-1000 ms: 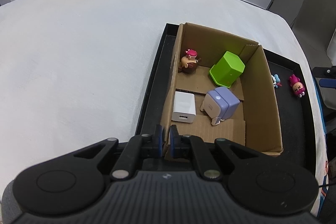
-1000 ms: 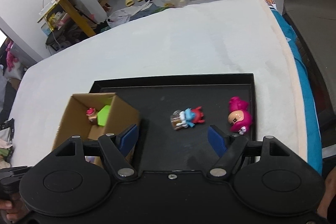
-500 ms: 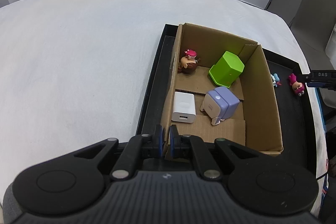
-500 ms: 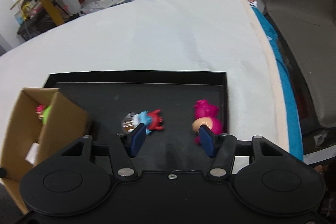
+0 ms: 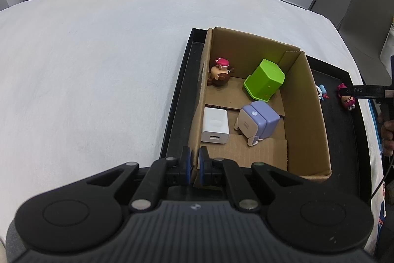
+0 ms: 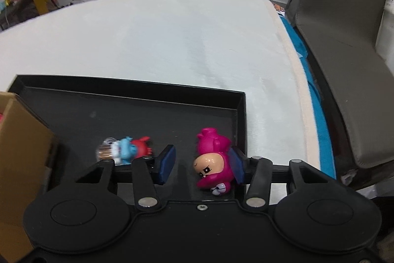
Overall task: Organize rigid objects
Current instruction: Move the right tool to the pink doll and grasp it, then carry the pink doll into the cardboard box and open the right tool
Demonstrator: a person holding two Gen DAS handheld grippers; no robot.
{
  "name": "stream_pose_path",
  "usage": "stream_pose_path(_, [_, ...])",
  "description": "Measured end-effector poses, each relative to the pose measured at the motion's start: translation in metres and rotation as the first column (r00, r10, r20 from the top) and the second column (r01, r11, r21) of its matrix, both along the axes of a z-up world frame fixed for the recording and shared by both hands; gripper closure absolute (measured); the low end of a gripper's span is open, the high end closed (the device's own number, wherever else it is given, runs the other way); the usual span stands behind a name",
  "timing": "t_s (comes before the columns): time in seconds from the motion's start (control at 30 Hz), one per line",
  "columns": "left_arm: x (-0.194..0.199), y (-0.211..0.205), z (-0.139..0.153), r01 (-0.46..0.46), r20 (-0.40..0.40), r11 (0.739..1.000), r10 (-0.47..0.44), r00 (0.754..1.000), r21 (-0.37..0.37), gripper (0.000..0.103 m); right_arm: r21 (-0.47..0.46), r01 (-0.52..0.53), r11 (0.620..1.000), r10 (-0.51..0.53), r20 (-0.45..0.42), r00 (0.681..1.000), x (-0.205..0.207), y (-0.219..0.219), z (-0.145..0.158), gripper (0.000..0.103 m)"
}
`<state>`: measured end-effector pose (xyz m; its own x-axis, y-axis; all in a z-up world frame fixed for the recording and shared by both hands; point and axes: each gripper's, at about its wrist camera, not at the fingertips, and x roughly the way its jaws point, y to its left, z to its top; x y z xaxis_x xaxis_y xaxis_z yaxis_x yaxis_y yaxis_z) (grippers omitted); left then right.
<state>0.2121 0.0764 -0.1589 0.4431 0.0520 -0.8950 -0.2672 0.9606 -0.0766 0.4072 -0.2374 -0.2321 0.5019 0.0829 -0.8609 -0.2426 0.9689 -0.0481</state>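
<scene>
- Pink plastic doll figure (image 6: pixel 213 162) lies on its side in the shallow black plastic tray (image 6: pixel 128 85), close to the right rim.
- Right claw (image 6: pixel 200 164) is wide open around this figure. The right blue pad is just beside the pink body, maybe touching; the left pad (image 6: pixel 167 163) is apart from it. Nothing is gripped.
- Small blue and red toy figure (image 6: pixel 129 148) lies on the tray floor just left of the right claw.
- Left claw (image 5: pixel 194 168) is closed tight on the near wall of the open brown cardboard box (image 5: pixel 305 112), which stands in the same tray.
- Inside the box are a white cube charger (image 5: pixel 214 125), a lilac plug adapter (image 5: pixel 258 120), a green plastic container (image 5: pixel 266 79) lying tilted, and a brown figure with pink cap (image 5: pixel 220 72) in the far corner.
- Tray rests on a table with white cloth (image 5: pixel 98 65).
</scene>
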Motion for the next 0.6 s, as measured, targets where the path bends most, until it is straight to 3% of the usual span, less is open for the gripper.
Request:
stream_pose_path(0.23, [0.000, -0.002, 0.000, -0.004, -0.006, 1.000, 0.004, 1.000, 0.006, 0.097, -0.024, -0.017, 1.000, 0.016, -0.065, 0.998, -0.002, 0.004, -0.015, 0.063])
stream_pose_path(0.6, [0.000, 0.001, -0.001, -0.014, -0.006, 1.000, 0.014, 1.000, -0.008, 0.097, 0.101, -0.008, 0.995, 0.016, -0.082, 0.997, -0.010, -0.003, 0.015, 0.064])
